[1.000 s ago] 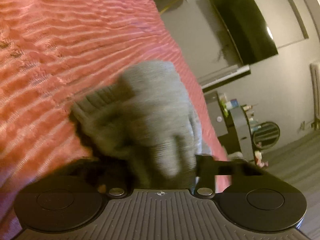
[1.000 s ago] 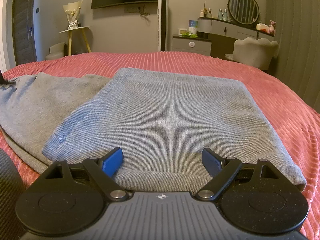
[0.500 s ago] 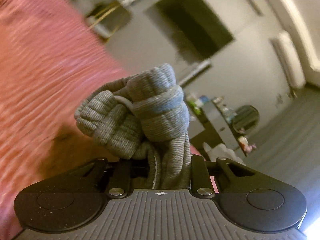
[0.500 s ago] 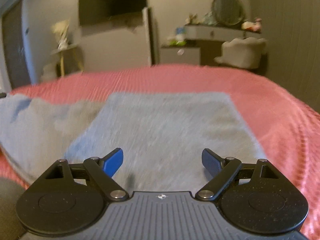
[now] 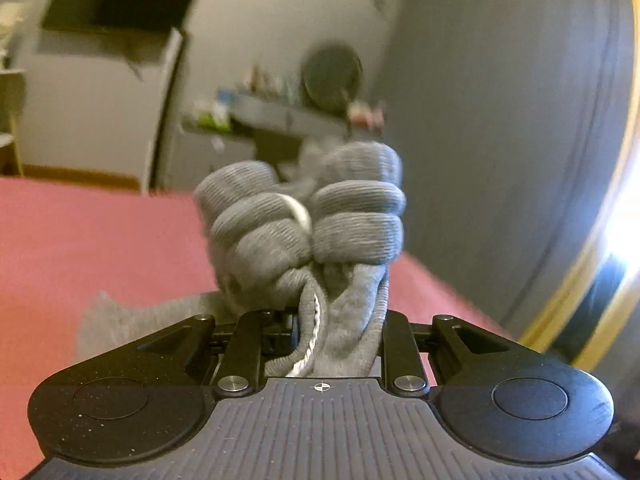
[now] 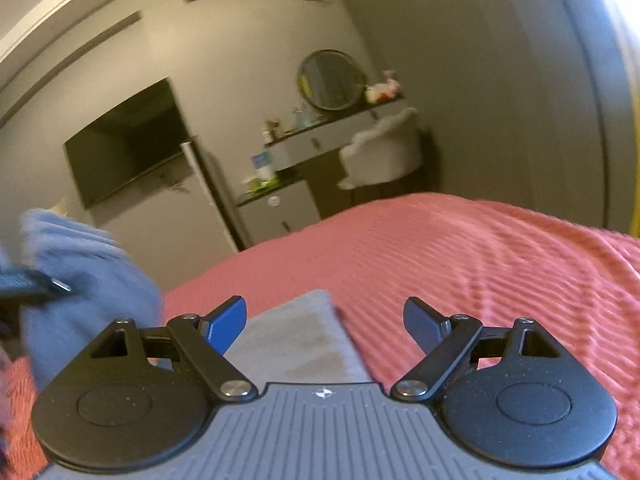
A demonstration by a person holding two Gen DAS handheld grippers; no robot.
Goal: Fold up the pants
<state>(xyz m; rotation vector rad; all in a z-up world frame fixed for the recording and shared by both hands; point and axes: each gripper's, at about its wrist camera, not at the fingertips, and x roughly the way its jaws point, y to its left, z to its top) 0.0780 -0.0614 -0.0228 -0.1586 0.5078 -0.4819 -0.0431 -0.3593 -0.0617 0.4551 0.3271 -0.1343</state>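
Two tools are in your hands, and only one is loaded. Your left tool is clamped on a bunched gray wad of the pants: ribbed folds bulge out just past the fingers, and a white drawstring runs down through the pinch toward the tool body. Its jaws have just been closing, with that cloth between them. The wad rides above the red bedspread, and a gray flap of the same garment lies on the bed below and to the left of the tool.

Your right tool stands wide apart with nothing between its blue pads. Directly under and ahead of it lies a flat gray panel of the pants, its far edge ending just beyond the pads and its right edge running straight back toward the tool. To the left of that tool, a lifted fold of gray cloth hangs in the air, with a dark piece of gear partly across it at the frame edge.

Right of the flat panel and beyond it, the ribbed bedspread is bare out to the far edge of the bed, so that side gives you open room. Farther off stand a dresser with a round mirror, a pale chair and a wall-mounted screen; the left view is blurred.
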